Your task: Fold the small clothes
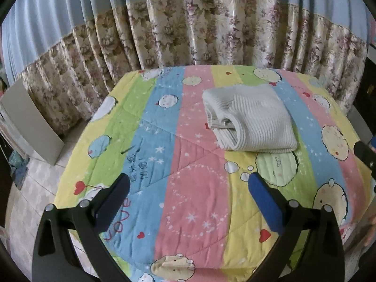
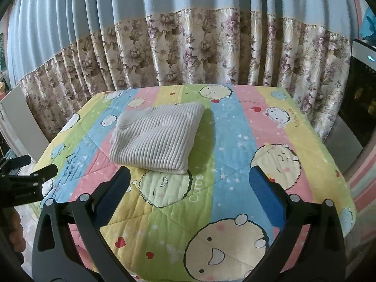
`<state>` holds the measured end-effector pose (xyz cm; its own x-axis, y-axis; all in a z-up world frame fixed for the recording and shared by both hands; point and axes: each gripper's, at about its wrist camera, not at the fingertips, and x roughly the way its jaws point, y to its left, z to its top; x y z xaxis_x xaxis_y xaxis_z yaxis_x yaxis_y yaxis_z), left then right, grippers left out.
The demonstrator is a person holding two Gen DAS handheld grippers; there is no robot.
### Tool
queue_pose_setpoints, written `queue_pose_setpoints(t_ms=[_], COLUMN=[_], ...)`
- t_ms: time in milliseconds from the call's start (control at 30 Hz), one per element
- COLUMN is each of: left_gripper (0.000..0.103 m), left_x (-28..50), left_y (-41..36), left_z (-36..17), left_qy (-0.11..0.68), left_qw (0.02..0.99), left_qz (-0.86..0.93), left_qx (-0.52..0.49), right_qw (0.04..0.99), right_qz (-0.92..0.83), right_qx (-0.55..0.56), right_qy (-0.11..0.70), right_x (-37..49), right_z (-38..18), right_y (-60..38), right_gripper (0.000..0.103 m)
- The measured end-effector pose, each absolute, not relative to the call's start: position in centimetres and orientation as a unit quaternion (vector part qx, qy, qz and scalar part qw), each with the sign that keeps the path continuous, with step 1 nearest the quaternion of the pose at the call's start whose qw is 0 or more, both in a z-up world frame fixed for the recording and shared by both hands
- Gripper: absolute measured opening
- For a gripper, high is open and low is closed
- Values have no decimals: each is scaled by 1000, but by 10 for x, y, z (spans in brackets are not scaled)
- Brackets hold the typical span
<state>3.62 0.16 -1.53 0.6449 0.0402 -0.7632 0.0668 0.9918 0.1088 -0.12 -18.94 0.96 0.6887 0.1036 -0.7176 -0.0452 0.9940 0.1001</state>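
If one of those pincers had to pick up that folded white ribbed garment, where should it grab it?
Probably the rounded folded edge of the white ribbed garment, the thick roll facing the left gripper. The layers bulge there, lifting off the quilt, so a finger could slide under from the near left side and pinch all layers together. The flat top gives nothing to pinch.

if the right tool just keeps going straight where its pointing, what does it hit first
Probably the folded white ribbed garment: the open right tool points at its near edge, with only bare quilt between. Depth is hard to judge.

A striped cartoon quilt [image 1: 150, 127] covers the table, with a blue-and-floral curtain [image 1: 211, 28] hanging close behind it.
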Motion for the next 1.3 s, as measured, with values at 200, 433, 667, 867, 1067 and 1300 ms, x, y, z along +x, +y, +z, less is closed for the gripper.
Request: queue_pose_setpoints(t_ms=[200, 433, 667, 867, 1067, 1300], left_gripper=[101, 101, 101, 101, 101, 101], left_x=[24, 22, 25, 28, 30, 34], left_y=[-4, 0, 8, 9, 8, 14], left_z=[-1, 8, 13, 13, 13, 15], left_qy=[403, 386, 375, 368, 367, 364], left_qw=[912, 919, 924, 926, 927, 929], left_qz=[-20, -23, -28, -19, -20, -24], left_qx=[78, 78, 73, 80, 80, 67], right_qw=[922, 925, 926, 929, 931, 933], right_qz=[36, 30, 28, 26, 24, 21], right_qx=[48, 51, 53, 47, 42, 32], right_qy=[383, 376, 373, 365, 363, 358], right_x=[-8, -9, -8, -6, -5, -4], right_z=[24, 27, 30, 36, 39, 44], right_y=[-194, -198, -202, -200, -198, -196], right_gripper=[100, 100, 100, 100, 100, 100])
